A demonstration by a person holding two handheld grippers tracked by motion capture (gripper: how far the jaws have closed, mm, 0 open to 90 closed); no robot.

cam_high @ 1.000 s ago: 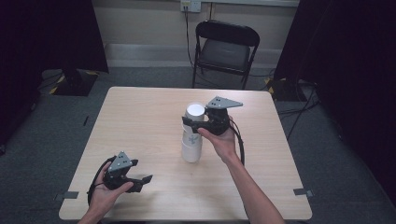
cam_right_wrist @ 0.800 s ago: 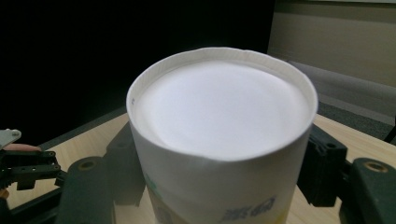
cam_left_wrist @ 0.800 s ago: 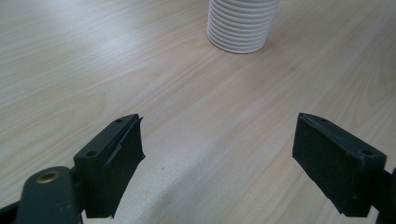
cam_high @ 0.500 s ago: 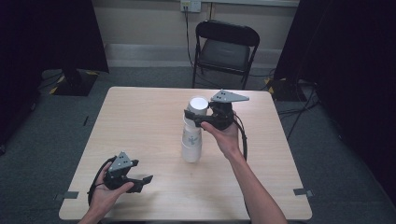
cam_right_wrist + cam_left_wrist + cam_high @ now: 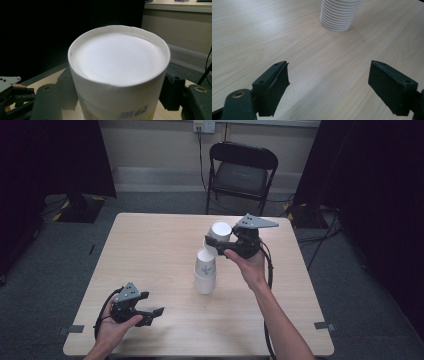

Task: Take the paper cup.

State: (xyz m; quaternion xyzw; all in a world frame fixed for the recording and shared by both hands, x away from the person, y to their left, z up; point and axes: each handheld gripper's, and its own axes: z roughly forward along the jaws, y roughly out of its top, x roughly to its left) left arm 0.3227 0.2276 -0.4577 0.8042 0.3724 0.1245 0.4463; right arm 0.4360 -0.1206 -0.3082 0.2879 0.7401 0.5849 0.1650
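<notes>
Left tongs (image 5: 150,312), near the front edge of the worktop (image 5: 150,245), gape wide and empty over bare wood. Mid-worktop, clear all round, stands the cup stack (image 5: 205,275); its top is cut off in the left gripper view. Right tongs (image 5: 214,246) clamp an upturned paper cup (image 5: 219,232), tilted just above the stack.

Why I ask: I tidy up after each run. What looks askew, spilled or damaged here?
Nothing is spilled or damaged. One paper cup sits tilted in the right tongs, lifted just off the upside-down cup stack, which stands upright on the table. The left tongs are open, holding nothing.
</notes>
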